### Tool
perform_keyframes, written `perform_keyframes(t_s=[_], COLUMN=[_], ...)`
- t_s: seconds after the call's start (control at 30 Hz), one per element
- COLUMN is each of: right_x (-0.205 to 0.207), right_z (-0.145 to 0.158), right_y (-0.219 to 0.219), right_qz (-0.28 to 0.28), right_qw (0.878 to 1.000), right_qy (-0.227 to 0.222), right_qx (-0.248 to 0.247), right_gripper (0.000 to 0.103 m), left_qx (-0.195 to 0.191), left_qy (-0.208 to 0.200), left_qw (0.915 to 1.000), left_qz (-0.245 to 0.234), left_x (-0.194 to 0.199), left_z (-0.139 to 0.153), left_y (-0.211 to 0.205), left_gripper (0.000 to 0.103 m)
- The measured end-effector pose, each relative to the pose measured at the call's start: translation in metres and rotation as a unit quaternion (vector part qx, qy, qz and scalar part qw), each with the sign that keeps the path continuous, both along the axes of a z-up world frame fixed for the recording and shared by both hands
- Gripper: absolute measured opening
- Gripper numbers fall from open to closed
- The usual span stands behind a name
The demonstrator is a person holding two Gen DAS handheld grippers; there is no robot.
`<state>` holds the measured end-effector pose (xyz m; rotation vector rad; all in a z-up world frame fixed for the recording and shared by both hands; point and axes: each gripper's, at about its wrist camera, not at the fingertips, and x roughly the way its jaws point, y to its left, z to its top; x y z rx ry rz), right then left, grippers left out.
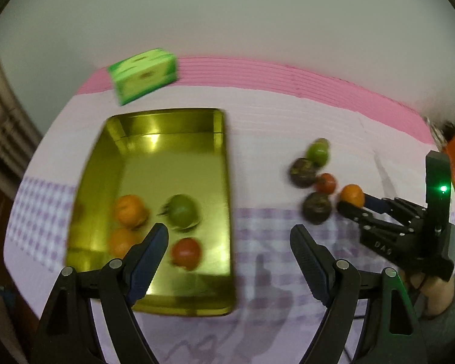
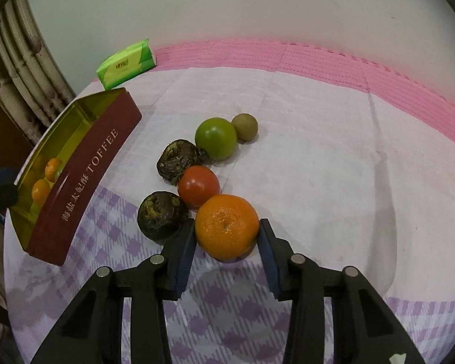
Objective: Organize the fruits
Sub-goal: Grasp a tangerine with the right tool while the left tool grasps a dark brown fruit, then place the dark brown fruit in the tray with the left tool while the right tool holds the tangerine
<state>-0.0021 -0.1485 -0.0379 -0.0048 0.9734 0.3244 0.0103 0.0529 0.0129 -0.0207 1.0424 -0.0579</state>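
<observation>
A surface [image 2: 318, 151] under pale checked cloth carries a gold toffee tin [image 1: 221, 157] holding two oranges, a green fruit and a red one. Beside it, loose fruits cluster: green, red, two dark wrinkled ones. The right claw [image 2: 227, 230] brackets a mandarin [image 2: 227, 226] at its widest sides, pads touching the peel, apparently gripping. The fruit looks light, soft-skinned and easily bruised, so a gentle squeeze suits. The left claw [image 1: 229, 233] hangs released above the tin.
</observation>
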Motion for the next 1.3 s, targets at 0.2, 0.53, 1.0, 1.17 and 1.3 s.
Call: perform_keyframes(t_s=[0.2, 0.53, 1.0, 1.17, 1.3], right_x=[-0.009, -0.015, -0.011, -0.010, -0.010], right_z=[0.005, -0.006, -0.006, -0.006, -0.006], right_y=[-0.047, -0.086, -0.084, -0.083, -0.083], right_qz=[-0.062, -0.089, -0.094, -0.094, -0.095], right_qw=[0.996, 0.992, 0.992, 0.992, 0.992], right_qy=[-0.053, -0.067, -0.059, -0.058, -0.058], right_qx=[-0.047, -0.062, -0.054, -0.053, -0.054], right_gripper=[0.038, 0.038, 0.039, 0.039, 0.039], left_qx=[-0.002, 0.009, 0.019, 0.019, 0.023], left_qy=[0.012, 0.040, 0.057, 0.049, 0.026], left_qw=[0.9986, 0.9969, 0.9959, 0.9957, 0.9970], left_qz=[-0.051, -0.067, -0.068, -0.077, -0.069], left_x=[0.016, 0.043, 0.066, 0.057, 0.043], left_z=[-0.016, -0.053, -0.082, -0.070, -0.046], left_y=[-0.050, -0.092, -0.105, -0.105, -0.088], left_gripper=[0.083, 0.083, 0.049, 0.041, 0.041])
